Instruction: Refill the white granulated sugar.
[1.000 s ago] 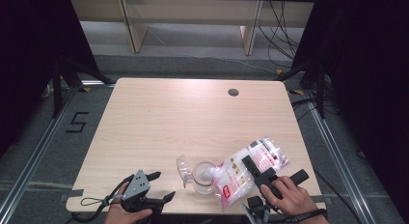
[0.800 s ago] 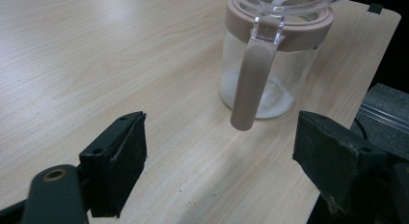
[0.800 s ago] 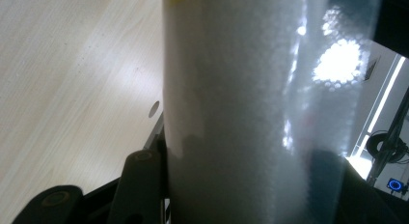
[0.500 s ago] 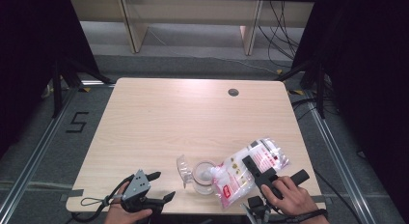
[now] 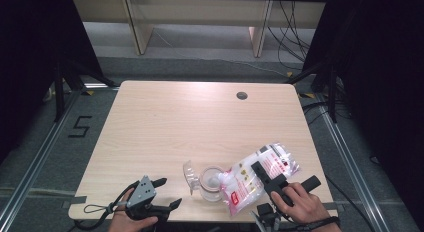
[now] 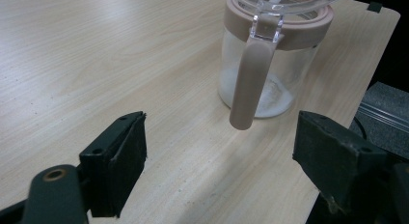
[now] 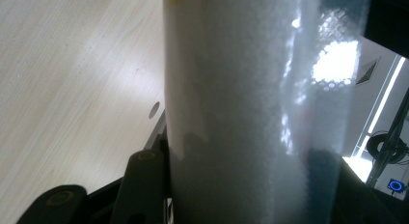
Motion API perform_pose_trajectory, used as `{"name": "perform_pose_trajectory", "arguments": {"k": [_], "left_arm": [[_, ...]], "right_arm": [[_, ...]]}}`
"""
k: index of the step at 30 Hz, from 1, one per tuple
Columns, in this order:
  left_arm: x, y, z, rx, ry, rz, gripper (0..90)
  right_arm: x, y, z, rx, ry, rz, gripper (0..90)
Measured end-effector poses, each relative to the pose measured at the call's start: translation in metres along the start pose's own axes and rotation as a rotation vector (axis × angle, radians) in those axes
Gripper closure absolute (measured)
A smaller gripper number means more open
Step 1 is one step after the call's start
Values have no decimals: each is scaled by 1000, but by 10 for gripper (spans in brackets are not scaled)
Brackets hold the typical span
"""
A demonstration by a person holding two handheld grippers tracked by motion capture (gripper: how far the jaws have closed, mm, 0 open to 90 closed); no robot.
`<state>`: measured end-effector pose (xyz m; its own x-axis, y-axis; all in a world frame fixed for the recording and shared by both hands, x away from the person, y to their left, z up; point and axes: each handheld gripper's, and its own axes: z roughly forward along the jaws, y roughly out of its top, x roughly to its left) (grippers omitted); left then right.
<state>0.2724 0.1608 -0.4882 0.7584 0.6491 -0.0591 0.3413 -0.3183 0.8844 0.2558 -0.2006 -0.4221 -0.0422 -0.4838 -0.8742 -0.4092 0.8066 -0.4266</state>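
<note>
A clear jar (image 5: 209,188) with a pink collar stands near the table's front edge, its clear lid (image 5: 189,175) flipped open to the left. My right gripper (image 5: 260,172) is shut on a plastic bag of white grains (image 5: 245,186), tilted with its lower end over the jar's mouth. In the right gripper view the bag (image 7: 241,103) is squeezed between the jaws of my right gripper (image 7: 241,185). My left gripper (image 5: 167,192) rests open at the front left, apart from the jar. In the left gripper view, my left gripper (image 6: 217,151) faces the jar (image 6: 267,74), which has a little white powder at its bottom.
The pale wooden table (image 5: 200,127) has a round cable hole (image 5: 242,95) at the back right. Its front edge lies just below both hands. Black stands and floor rails flank the table.
</note>
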Motion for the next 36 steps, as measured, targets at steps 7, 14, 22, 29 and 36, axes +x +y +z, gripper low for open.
{"name": "perform_pose_trajectory", "arguments": {"k": [7,14,22,29,36], "left_arm": [[0,0,0,1,2,3,189],[0,0,0,-7,-4,-1,189],[1,0,0,-3,-9,1,189],[1,0,0,-6,-4,0,189],[0,0,0,-7,-4,0,189]], "right_arm": [[3,-1,-2,5,-37,49,595],[2,-1,-1,3,-10,19,597],[2,0,-1,5,7,12,601],[2,0,-1,8,2,17,604],[2,2,-1,1,1,5,606]]}}
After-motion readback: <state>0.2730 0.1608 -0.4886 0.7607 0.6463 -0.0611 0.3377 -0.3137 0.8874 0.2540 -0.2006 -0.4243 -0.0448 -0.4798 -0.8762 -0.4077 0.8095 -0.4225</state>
